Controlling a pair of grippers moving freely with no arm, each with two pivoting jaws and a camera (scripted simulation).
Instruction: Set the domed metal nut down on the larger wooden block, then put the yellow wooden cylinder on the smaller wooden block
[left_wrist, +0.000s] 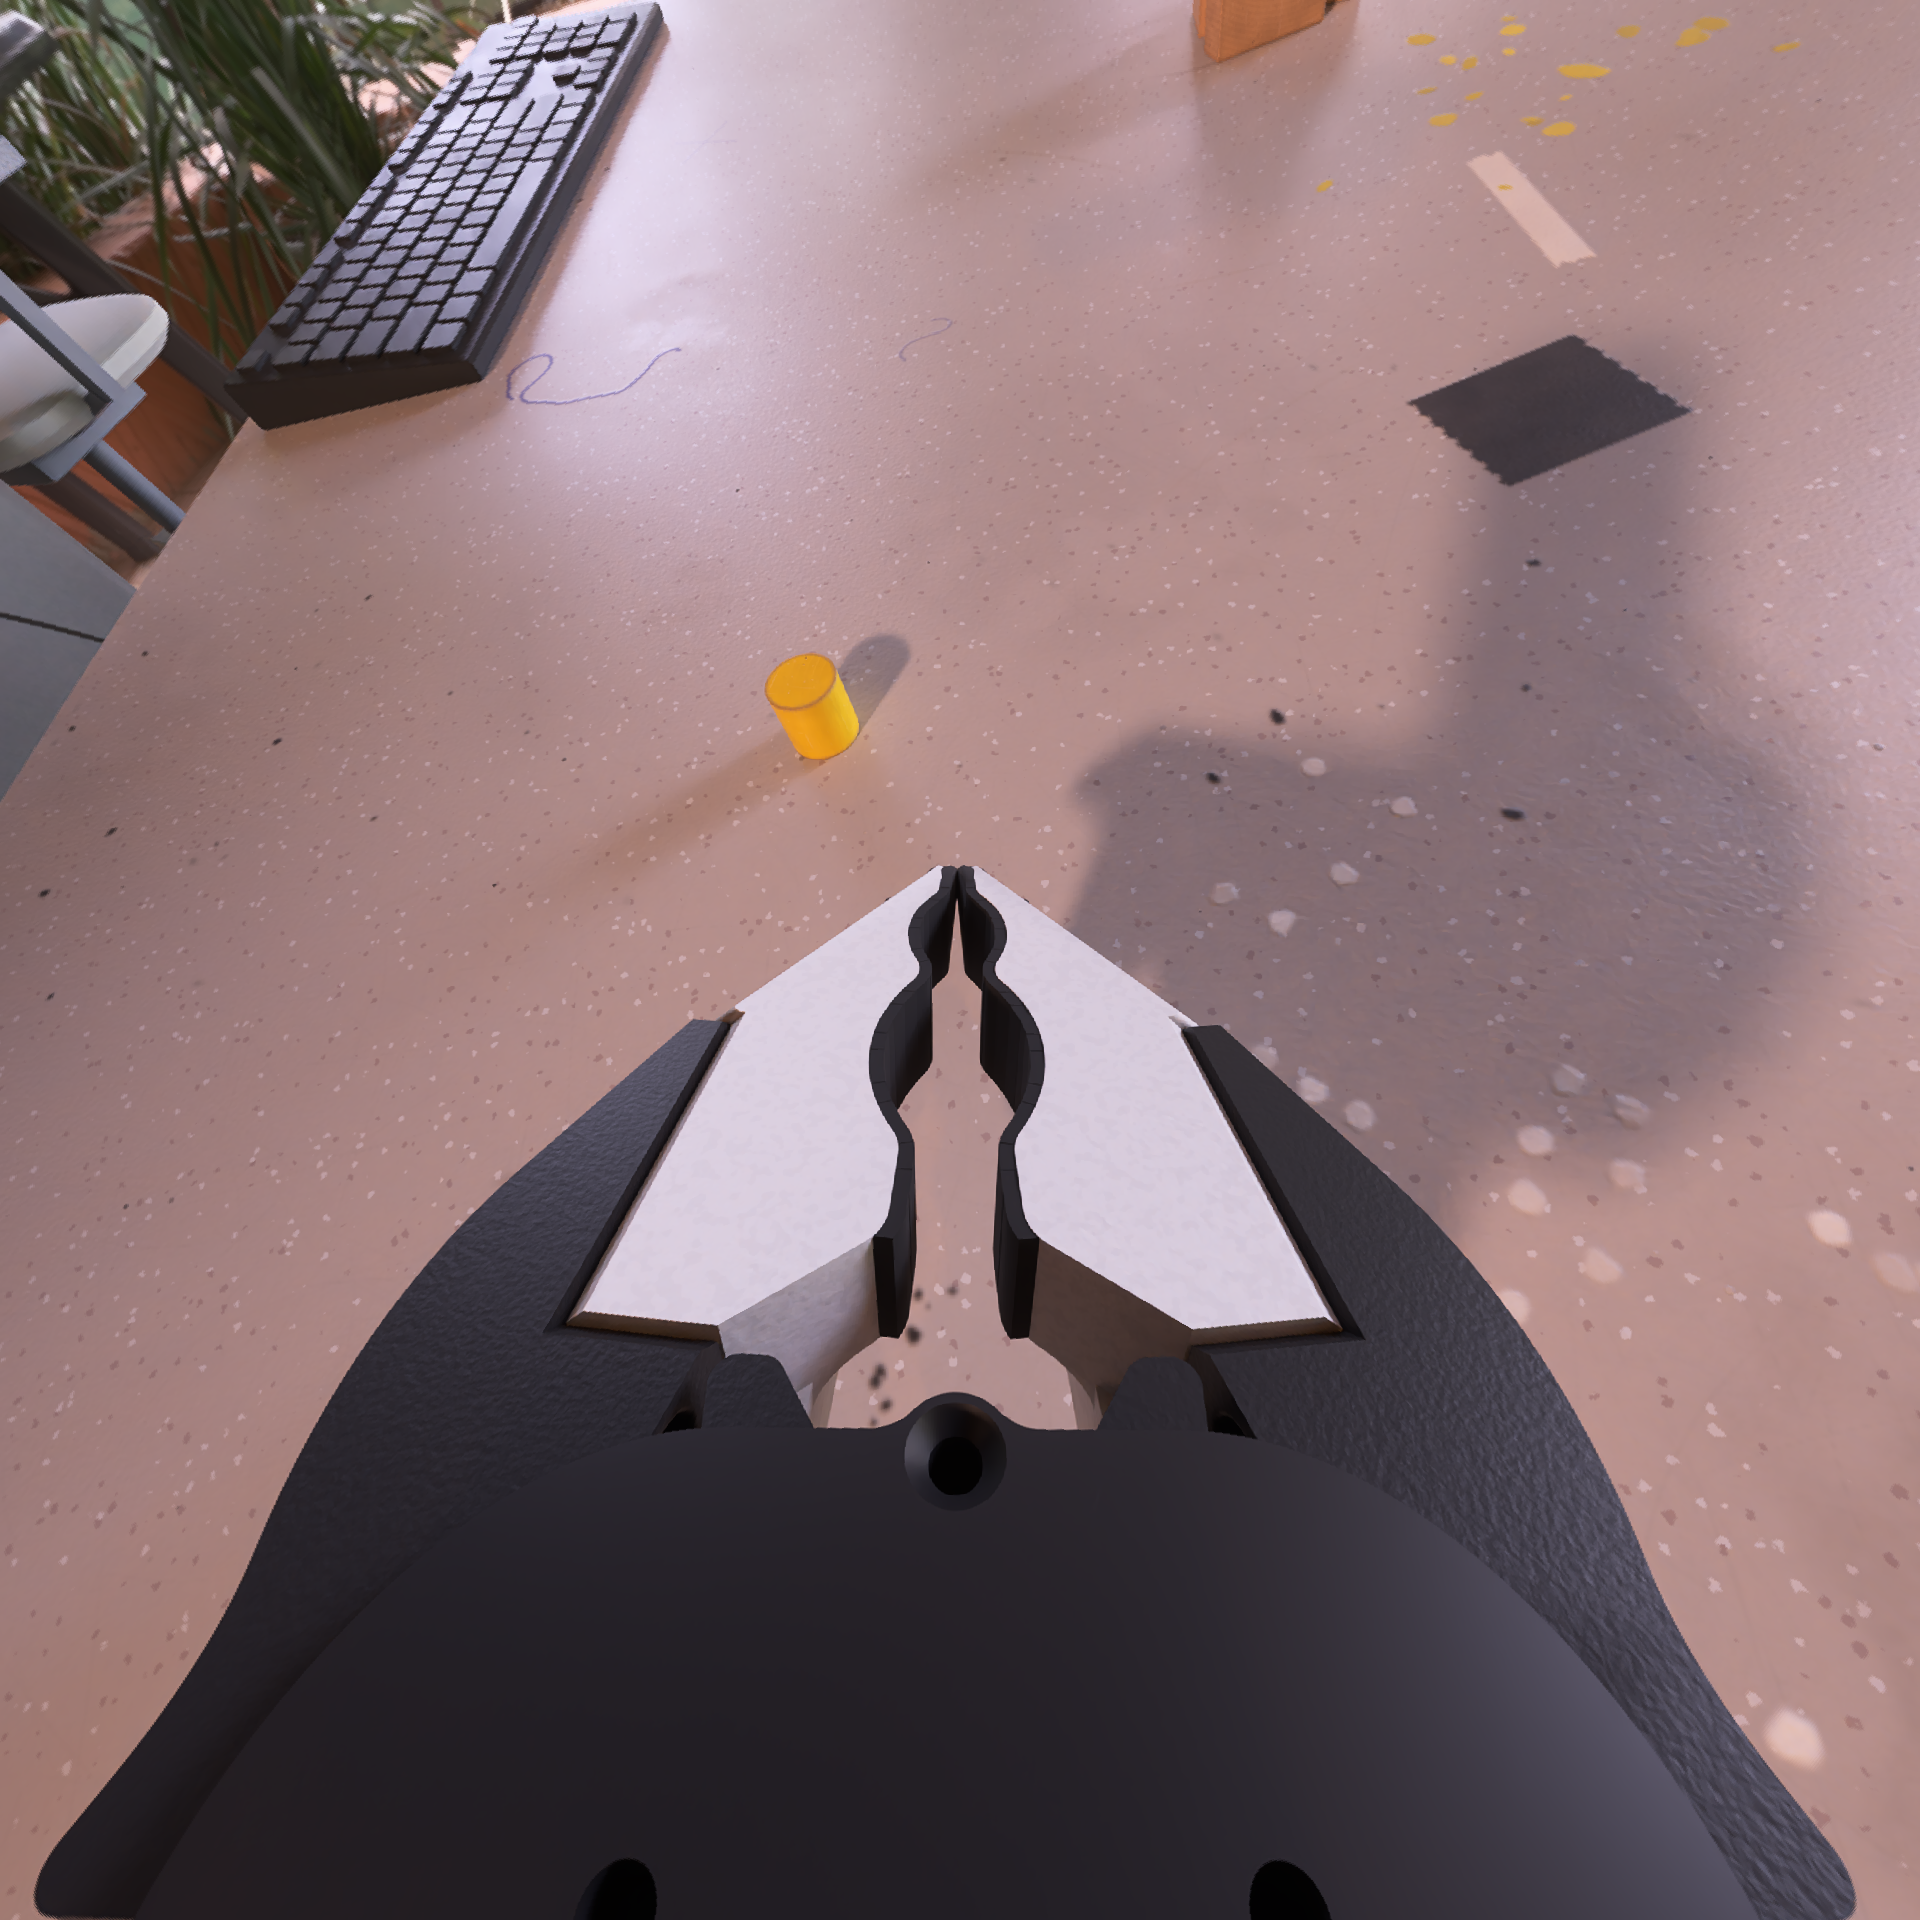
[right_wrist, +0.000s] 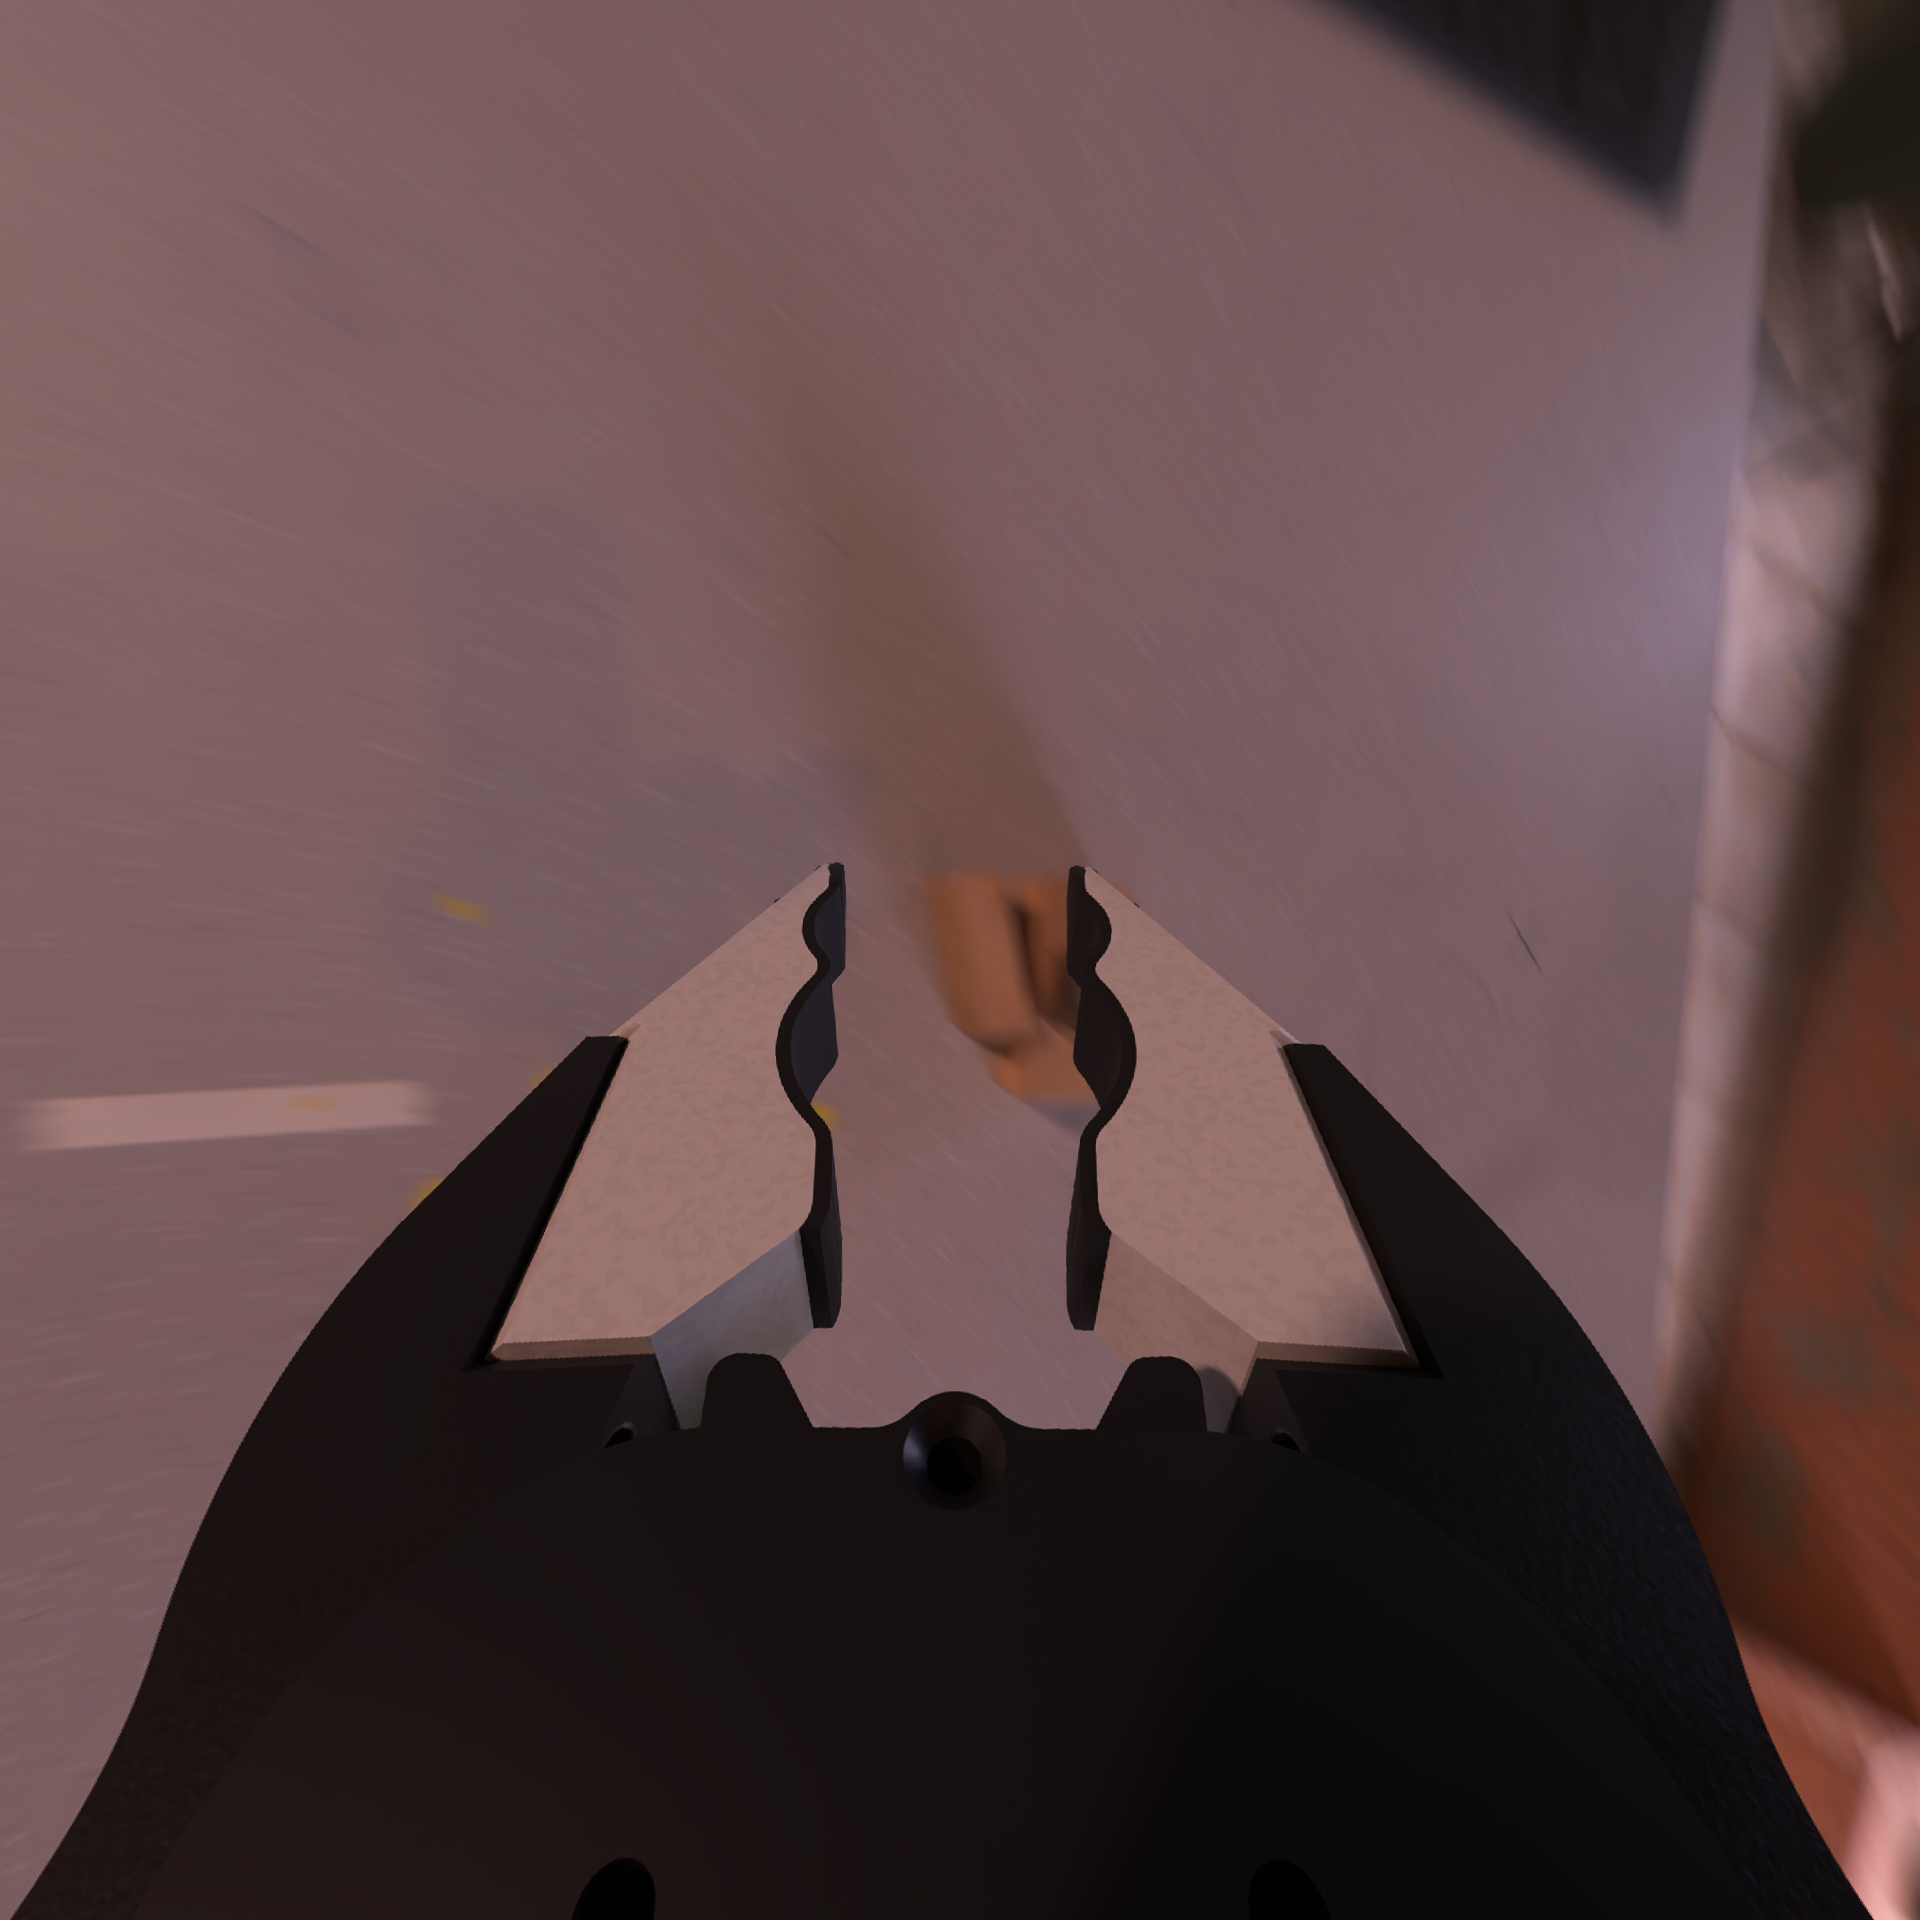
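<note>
Left gripper (left_wrist: 956, 871) has its jaws pressed together, empty, just short of the small yellow wooden cylinder (left_wrist: 812, 705). Right gripper (right_wrist: 956, 871) is spread wide, with a blurry tan wooden block (right_wrist: 992, 971) beyond its tips.

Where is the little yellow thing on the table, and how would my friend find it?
Start at the black keyboard by the table's left edge, then look down the pinkish, speckled tabletop toward the left gripper. The yellow wooden cylinder stands alone there, just ahead of the shut fingertips and slightly left. It is the only small, bright yellow, round piece; the other yellow bits are flat paint spots far off.
</note>
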